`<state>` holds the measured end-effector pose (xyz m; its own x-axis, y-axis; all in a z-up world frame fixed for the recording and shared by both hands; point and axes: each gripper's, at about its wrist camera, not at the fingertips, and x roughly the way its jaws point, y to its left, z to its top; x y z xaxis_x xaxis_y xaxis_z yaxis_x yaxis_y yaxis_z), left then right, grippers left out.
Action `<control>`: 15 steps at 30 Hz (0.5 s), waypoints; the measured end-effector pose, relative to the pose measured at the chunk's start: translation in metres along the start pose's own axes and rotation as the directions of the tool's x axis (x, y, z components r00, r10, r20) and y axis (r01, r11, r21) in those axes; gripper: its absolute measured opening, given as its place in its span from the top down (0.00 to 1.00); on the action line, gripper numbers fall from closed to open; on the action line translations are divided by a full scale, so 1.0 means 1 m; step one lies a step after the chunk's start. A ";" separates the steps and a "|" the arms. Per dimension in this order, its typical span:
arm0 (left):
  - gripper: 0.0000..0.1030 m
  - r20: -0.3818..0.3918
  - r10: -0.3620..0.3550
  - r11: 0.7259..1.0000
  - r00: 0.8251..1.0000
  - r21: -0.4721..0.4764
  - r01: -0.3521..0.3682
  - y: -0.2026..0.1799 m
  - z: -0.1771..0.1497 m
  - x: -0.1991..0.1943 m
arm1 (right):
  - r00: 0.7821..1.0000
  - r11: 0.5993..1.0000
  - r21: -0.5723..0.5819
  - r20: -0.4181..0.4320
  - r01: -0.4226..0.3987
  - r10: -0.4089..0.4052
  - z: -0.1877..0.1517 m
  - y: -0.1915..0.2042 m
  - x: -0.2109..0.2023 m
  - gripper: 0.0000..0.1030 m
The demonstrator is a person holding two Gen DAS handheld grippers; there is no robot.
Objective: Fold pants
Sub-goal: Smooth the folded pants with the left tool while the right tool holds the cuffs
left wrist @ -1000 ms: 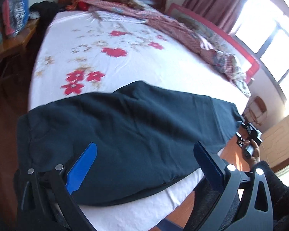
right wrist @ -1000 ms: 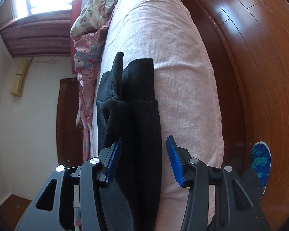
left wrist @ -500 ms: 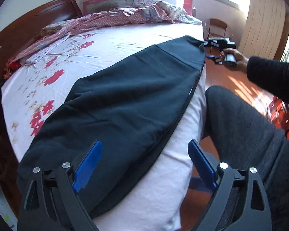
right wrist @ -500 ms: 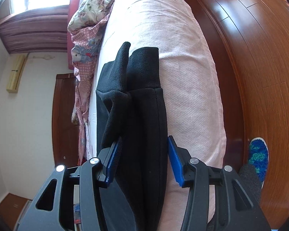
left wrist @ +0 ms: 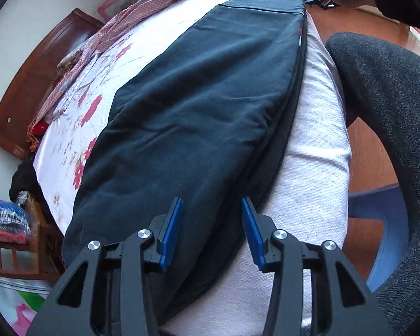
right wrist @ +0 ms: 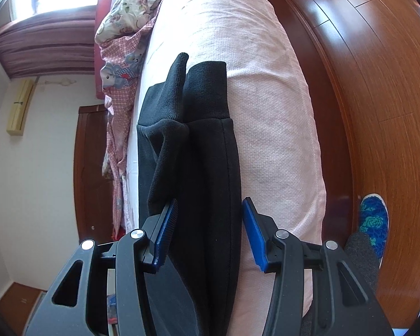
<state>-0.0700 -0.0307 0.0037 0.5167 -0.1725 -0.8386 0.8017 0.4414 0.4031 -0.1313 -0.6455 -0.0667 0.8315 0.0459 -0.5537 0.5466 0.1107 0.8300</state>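
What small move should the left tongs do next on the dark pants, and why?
Probably finish closing. The left tongs are closing with the pants edge between the blue pads, not yet pinched. The right tongs straddle the cuff end, so with both ends gripped the fold could begin.

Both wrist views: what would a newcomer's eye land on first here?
The dark pants, laid lengthwise along the near edge of the bed, fill both views. The left gripper is closing over their near edge, while the right gripper straddles the leg near the ribbed cuffs. Behind them lies a red-flowered sheet.
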 end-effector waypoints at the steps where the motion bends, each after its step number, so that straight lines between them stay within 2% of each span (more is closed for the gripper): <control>1: 0.65 0.002 0.004 1.000 1.000 0.015 -0.004 -0.002 0.000 0.000 | 1.000 1.000 -0.002 0.000 -0.001 0.001 0.000 0.000 0.000 0.54; 2: 0.77 -0.002 -0.005 1.000 1.000 0.016 0.005 -0.002 0.000 0.000 | 1.000 1.000 0.000 -0.002 -0.004 0.004 0.000 0.000 0.000 0.54; 3: 0.82 -0.006 -0.016 1.000 1.000 0.011 0.016 -0.002 -0.001 0.000 | 1.000 1.000 0.007 -0.003 -0.003 0.004 0.000 -0.001 0.000 0.54; 6: 0.90 -0.005 -0.027 1.000 1.000 0.005 0.027 -0.003 -0.003 -0.006 | 1.000 1.000 0.019 -0.004 -0.002 0.002 0.001 -0.003 0.000 0.54; 13: 0.90 -0.028 -0.029 1.000 0.999 -0.002 0.029 -0.009 -0.007 -0.006 | 1.000 1.000 0.004 -0.012 0.004 -0.004 0.002 -0.003 0.000 0.54; 15: 0.89 -0.035 0.001 0.999 0.999 0.042 0.000 -0.017 -0.008 -0.005 | 1.000 1.000 -0.006 -0.015 0.009 -0.009 0.003 -0.001 0.000 0.54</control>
<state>-0.0885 -0.0301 -0.0017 0.5069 -0.1406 -0.8505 0.8137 0.4038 0.4181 -0.1314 -0.6482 -0.0677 0.8249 0.0602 -0.5620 0.5533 0.1171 0.8247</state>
